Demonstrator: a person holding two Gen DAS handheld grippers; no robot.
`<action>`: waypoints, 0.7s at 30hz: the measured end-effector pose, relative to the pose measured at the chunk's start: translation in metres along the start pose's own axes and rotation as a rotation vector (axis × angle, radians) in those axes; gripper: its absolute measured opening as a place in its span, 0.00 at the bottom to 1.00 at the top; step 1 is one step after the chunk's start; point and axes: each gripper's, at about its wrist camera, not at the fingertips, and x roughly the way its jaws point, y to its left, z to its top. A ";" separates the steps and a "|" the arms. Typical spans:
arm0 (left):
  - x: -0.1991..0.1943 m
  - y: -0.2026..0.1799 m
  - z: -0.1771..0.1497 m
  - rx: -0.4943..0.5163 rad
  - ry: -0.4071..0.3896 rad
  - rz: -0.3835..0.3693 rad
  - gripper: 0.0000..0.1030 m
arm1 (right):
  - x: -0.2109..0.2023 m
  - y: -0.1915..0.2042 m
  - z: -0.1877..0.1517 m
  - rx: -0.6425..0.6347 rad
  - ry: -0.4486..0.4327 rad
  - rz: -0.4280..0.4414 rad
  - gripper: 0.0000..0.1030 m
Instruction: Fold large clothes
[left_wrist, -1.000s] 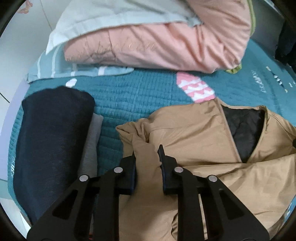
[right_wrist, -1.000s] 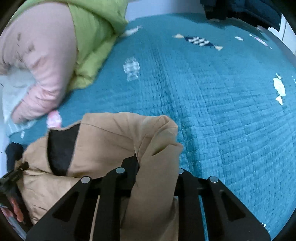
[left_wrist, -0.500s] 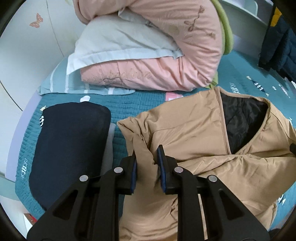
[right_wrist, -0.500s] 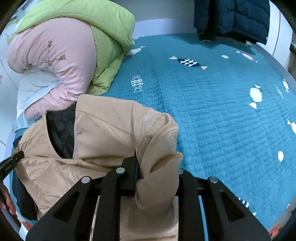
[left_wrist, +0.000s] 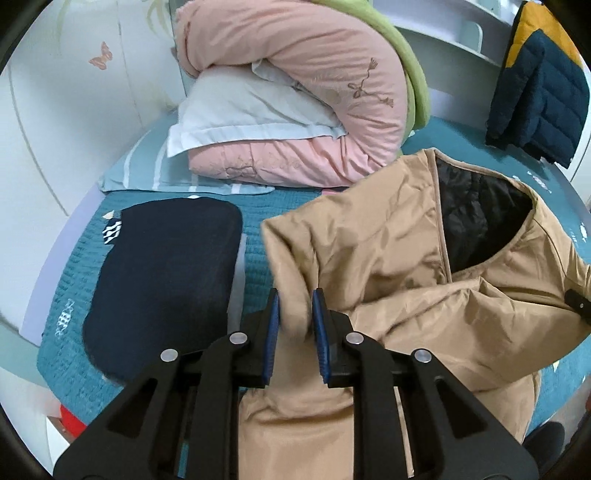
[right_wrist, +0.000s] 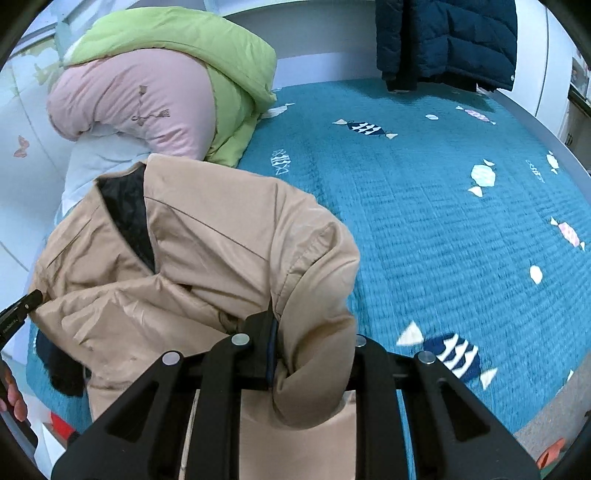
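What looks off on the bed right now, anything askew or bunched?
Nothing damaged or spilled. The tan jacket is bunched and crooked, lifted at both shoulders: left tongs and right tongs each pinch a wad of fabric. Its black lining gapes open. The dark folded garment lies flat.

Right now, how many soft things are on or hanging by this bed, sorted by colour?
Tan: 1, jacket
Navy: 2, folded garment, hanging coat
Pink-and-green: 1, duvet
White: 1, pillow
Striped blue: 1, pillow
Total: 6
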 end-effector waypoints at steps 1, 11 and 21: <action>-0.005 0.001 -0.004 0.004 -0.005 -0.001 0.17 | -0.004 0.000 -0.006 -0.003 -0.004 0.004 0.16; 0.000 0.022 -0.021 -0.028 0.076 -0.008 0.24 | -0.020 0.004 -0.038 -0.045 -0.006 0.027 0.16; 0.080 0.032 0.026 -0.109 0.170 -0.055 0.77 | 0.009 0.003 0.008 -0.062 0.010 0.014 0.16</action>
